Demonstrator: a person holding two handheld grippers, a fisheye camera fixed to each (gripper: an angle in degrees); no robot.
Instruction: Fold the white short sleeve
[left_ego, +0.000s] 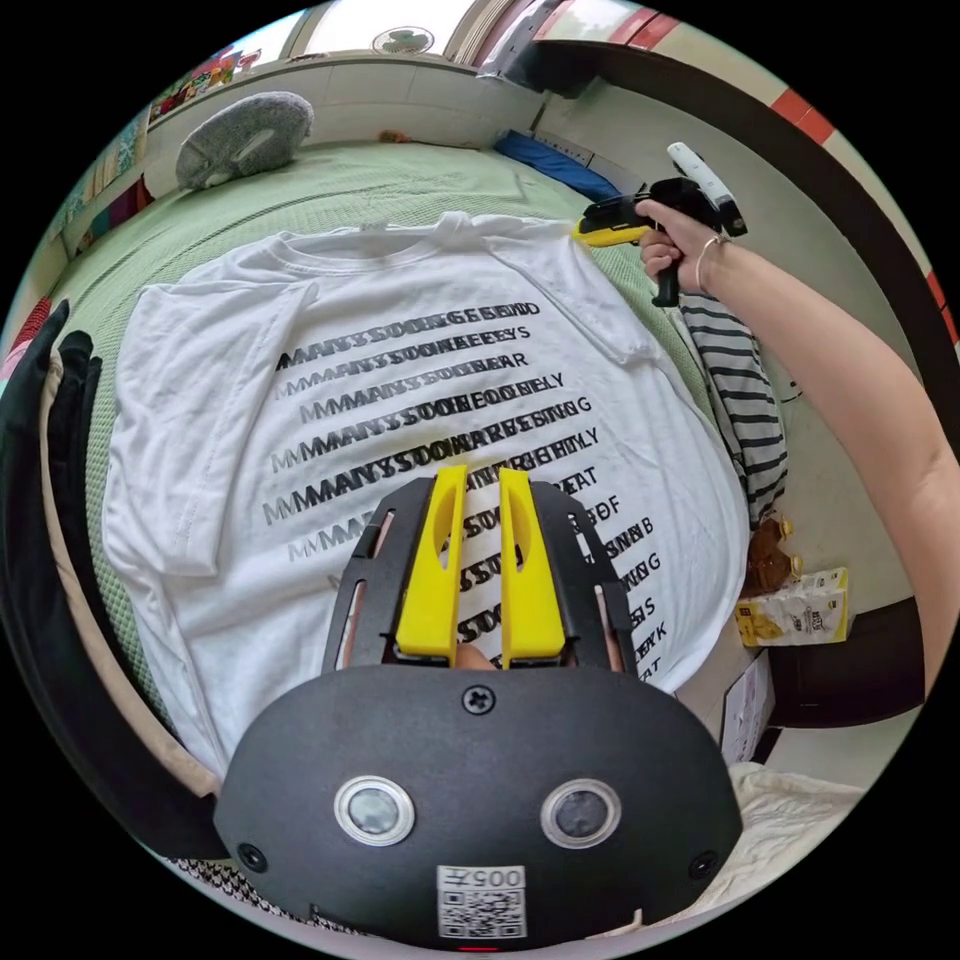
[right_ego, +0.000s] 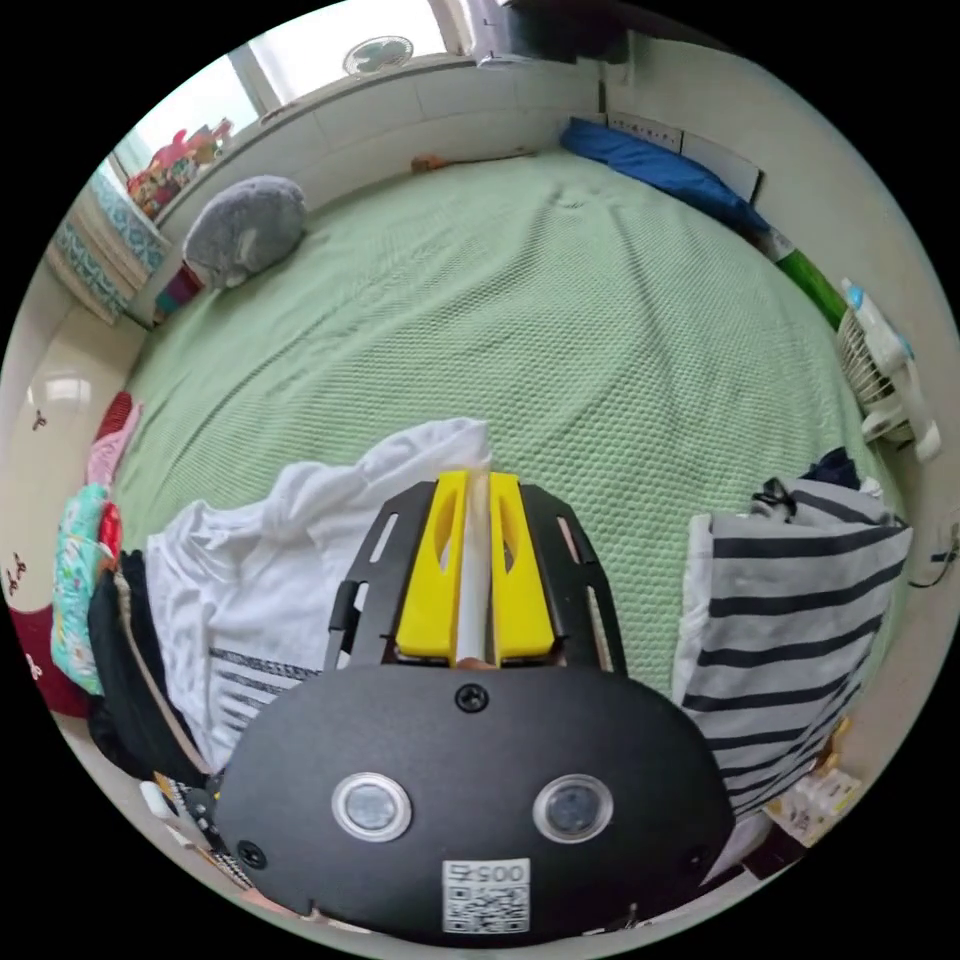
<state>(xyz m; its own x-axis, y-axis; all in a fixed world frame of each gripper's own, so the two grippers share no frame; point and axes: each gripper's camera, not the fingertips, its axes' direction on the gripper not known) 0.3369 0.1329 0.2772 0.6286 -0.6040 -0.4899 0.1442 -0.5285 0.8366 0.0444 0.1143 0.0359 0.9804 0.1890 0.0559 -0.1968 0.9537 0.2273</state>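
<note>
Lying print-up on the green bed cover (right_ego: 560, 330), the white short sleeve shirt (left_ego: 330, 400) runs lengthwise from the near edge toward the far edge, collar farthest. The right gripper (right_ego: 473, 545) pinches its far right shoulder, nearer the next fold; the left gripper (left_ego: 480, 560) hovers above the hem, jaws slightly parted on nothing. The shirt's overlapping lettering isn't legible.

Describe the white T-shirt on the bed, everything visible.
The white T-shirt lies spread front-up on the green bedspread, soft knit, short sleeves, rows of black lettering across the chest. The right tool grips its far shoulder corner, white cloth pinched between the jaws. The left tool hovers above the print, jaws slightly apart.
</note>
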